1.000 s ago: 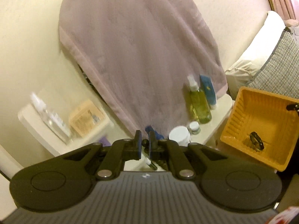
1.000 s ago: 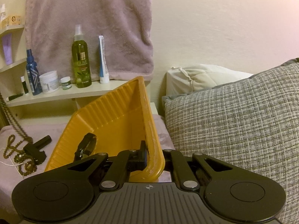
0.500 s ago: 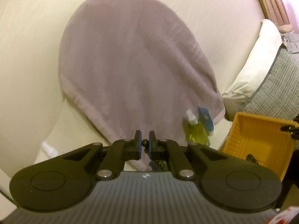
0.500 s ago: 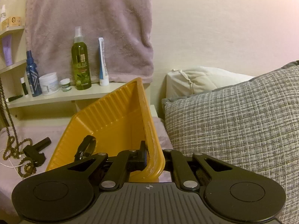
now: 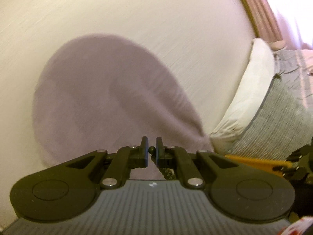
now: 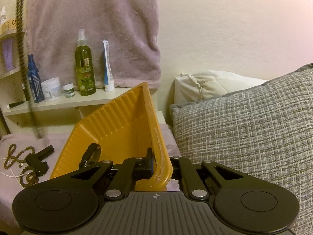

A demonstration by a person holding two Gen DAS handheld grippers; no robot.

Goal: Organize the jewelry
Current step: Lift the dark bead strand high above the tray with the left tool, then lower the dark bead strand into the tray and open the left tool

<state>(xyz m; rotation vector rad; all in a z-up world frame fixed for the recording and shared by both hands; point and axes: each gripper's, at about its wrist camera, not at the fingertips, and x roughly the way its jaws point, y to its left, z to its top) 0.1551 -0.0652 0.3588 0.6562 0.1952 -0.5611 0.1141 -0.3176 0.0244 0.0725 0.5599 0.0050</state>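
Right wrist view: right tongs (image 6: 160, 168) pinch the rim of the tilted yellow plastic tray (image 6: 125, 125). Left of the tray hangs a long brown bead chain (image 6: 20, 39), pinched by the left tongs (image 5: 152, 150). It looks floppy and light; grip near one end.

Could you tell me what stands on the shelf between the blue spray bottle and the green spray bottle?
In the right wrist view, a white jar and a small jar stand between the blue bottle and green bottle.

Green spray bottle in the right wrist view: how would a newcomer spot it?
Find the mauve towel hanging on the wall, then the shelf below it. The green spray bottle is the tallest thing there, left of the white-and-blue tube, labelled OLIVE.
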